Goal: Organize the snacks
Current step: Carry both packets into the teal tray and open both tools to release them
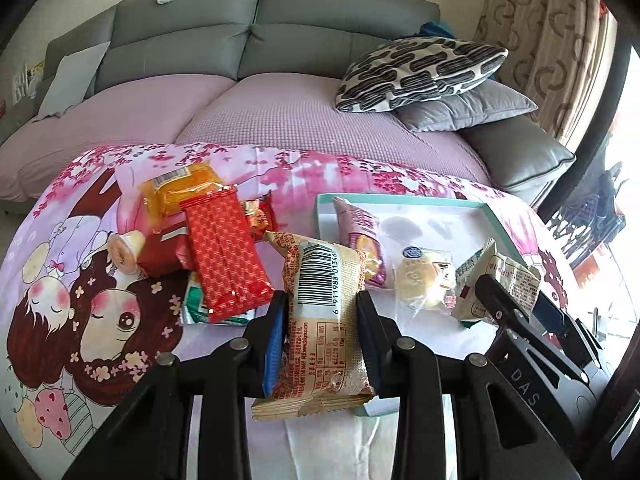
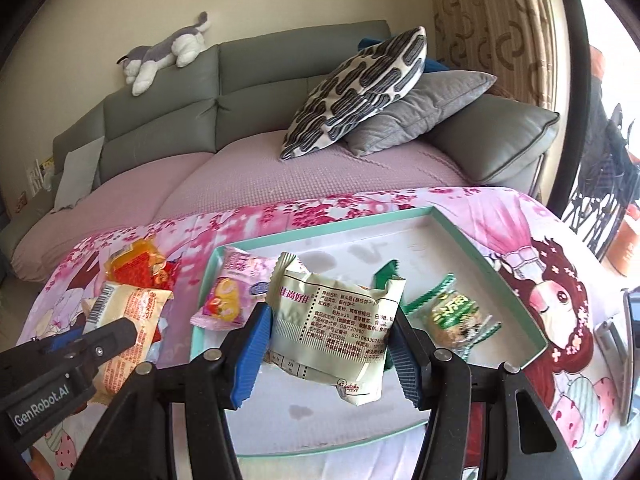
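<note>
Right now both grippers have a packet each. The left gripper [image 1: 322,312] has its black jaws with ribbed blue pads closed onto the sides of a tan, crinkly plastic pastry packet [image 1: 326,312], printed with a barcode and orange lettering; the packet hangs lengthwise between the jaws, its serrated bottom seal just above the near edge of the shallow rectangular white cardboard tray with a mint-green rim [image 1: 494,216]. The right gripper [image 2: 332,330] is clamped on a pale green, glossy foil-like packet [image 2: 332,320] with small dark print, puffed and wrinkled, held over the tray's [image 2: 516,292] smooth, faintly stained white floor.

Inside the tray lie a pink pillow-shaped wrapper with a yellow picture [image 2: 230,294] near the left wall, a round biscuit in clear film with green zigzag ends [image 2: 454,316] to the right, and a round pale cake in transparent wrap [image 1: 424,280] in the middle.

Left of the tray, on the worktop's soft pink cartoon-printed cloth [image 1: 60,276], sits a loose heap: a flat red packet with a diamond lattice pattern [image 1: 224,252], an orange translucent packet [image 1: 180,188] behind it, and a small pudding cup with a tan lid [image 1: 128,254] lying on its side.

Behind stand a grey leather sofa [image 1: 280,20] with a mauve waffle-textured cover and a black-and-white patterned cushion [image 1: 420,72].
</note>
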A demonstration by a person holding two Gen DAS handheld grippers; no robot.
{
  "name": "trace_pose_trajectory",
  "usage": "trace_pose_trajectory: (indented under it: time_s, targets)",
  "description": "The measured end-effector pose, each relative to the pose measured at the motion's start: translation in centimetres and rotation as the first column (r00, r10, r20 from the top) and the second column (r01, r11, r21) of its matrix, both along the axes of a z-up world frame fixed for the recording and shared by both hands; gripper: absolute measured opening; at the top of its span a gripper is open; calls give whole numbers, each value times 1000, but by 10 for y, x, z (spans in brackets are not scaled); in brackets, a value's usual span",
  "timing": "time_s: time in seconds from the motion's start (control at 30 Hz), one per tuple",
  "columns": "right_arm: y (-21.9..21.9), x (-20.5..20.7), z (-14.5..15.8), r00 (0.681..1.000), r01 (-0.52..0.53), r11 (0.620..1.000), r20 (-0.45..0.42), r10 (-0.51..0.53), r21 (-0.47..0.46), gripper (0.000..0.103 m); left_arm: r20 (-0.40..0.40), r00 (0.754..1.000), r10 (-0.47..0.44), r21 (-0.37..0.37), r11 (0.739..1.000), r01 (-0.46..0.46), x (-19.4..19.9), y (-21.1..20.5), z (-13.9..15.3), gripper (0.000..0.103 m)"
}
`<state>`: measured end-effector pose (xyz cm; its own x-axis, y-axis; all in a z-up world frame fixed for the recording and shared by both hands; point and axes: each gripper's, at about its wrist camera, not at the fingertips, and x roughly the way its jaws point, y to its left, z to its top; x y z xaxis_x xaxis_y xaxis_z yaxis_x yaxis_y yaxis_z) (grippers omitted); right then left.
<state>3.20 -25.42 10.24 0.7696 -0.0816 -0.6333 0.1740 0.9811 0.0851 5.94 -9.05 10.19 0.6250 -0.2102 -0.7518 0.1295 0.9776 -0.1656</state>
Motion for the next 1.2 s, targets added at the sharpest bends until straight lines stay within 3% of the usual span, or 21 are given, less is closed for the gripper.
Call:
trace_pose_trajectory:
  time_s: [0.4,0.8,1.2]
  targets:
    - [-65,-17,3,987,160,987,6,-160,23,60,3,992,-126,20,992,126,-6,-55,-4,35]
    - [-81,-4,-27,979,189,981,-93,-183,53,60,-71,990,-121,57,991,125,7,-69,-35,35]
    - [-82,10,-51,979,167,985,-129,-160,49,58,-129,985,-113,47,992,120,21,-70,-57,35]
